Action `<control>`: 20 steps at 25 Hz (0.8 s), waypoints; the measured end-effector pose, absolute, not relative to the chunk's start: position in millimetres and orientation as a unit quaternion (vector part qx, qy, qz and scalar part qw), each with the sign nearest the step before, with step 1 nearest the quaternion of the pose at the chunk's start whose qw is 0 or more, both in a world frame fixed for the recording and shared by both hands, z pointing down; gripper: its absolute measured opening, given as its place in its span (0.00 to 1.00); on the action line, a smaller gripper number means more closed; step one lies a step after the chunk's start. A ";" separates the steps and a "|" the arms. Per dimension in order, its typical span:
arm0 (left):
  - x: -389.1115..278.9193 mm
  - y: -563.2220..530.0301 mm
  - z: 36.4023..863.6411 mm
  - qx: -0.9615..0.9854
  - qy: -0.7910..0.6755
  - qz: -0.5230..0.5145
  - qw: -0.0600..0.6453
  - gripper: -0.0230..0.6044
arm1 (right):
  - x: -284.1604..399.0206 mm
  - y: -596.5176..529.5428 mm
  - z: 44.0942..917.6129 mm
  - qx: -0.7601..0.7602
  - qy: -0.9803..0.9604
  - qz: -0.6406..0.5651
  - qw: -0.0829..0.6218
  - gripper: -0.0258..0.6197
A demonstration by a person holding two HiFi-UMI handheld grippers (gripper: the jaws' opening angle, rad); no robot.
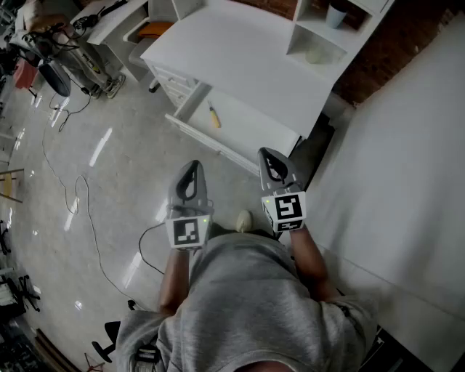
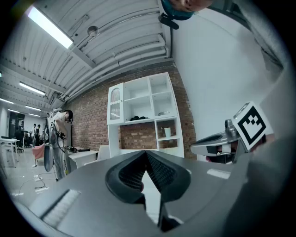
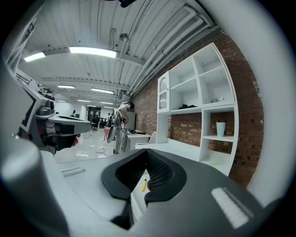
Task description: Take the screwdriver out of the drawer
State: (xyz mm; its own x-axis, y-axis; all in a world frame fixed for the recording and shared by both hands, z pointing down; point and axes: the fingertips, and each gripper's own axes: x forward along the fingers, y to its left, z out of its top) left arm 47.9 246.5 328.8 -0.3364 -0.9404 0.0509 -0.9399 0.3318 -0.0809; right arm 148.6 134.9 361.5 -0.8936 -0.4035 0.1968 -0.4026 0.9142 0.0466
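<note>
A screwdriver [image 1: 214, 116] with a yellow handle lies in the open white drawer [image 1: 251, 134] of a white desk. It also shows through the gap under the right jaws as the screwdriver [image 3: 144, 184]. My left gripper [image 1: 191, 166] hangs over the floor in front of the drawer, shut and holding nothing. My right gripper [image 1: 267, 153] is at the drawer's near right corner, short of the tool, also shut and empty. In the left gripper view the left gripper [image 2: 146, 152] has its tips together. The right gripper [image 3: 147, 152] is likewise closed tip to tip.
The white desk top [image 1: 240, 58] carries a shelf unit [image 1: 320, 40] with a cup [image 1: 336, 14]. A white wall panel [image 1: 407, 145] runs along the right. Cables [image 1: 80, 196] trail on the glossy floor at the left. A person [image 2: 58, 134] stands far off by another table.
</note>
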 end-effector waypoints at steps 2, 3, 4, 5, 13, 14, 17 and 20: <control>49.9 244.9 330.5 -0.575 0.817 -0.048 0.002 0.06 | 149.5 135.3 363.2 0.203 -0.974 -0.002 0.102 0.04; 50.9 244.2 331.2 -0.575 0.817 -0.049 0.002 0.06 | 149.9 135.4 363.7 0.200 -0.974 -0.001 0.101 0.04; 51.9 243.6 331.7 -0.574 0.817 -0.049 0.002 0.06 | 150.3 135.4 363.8 0.198 -0.975 -0.001 0.101 0.04; 52.9 243.0 332.0 -0.573 0.818 -0.049 0.002 0.06 | 150.5 135.3 363.9 0.195 -0.976 0.000 0.101 0.04; 57.1 237.7 331.7 -0.565 0.823 -0.047 -0.006 0.06 | 147.9 131.5 367.7 0.178 -0.978 0.004 0.113 0.04; 55.4 236.8 331.7 -0.564 0.824 -0.047 -0.008 0.05 | 145.4 131.6 369.2 0.174 -0.978 0.005 0.116 0.04; 47.2 232.5 334.1 -0.563 0.825 -0.050 -0.008 0.06 | 134.4 132.4 373.3 0.163 -0.979 0.001 0.124 0.04; 35.6 224.9 340.5 -0.562 0.826 -0.049 -0.015 0.06 | 119.6 128.8 378.6 0.155 -0.980 0.003 0.128 0.04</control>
State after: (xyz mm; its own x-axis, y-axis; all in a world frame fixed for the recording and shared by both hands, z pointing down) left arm 35.6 224.9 340.5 -0.3680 -0.9264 0.0796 -0.9293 0.3636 -0.0643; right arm 119.6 128.8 378.6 -0.9192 -0.3032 0.2511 -0.3048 0.9518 0.0334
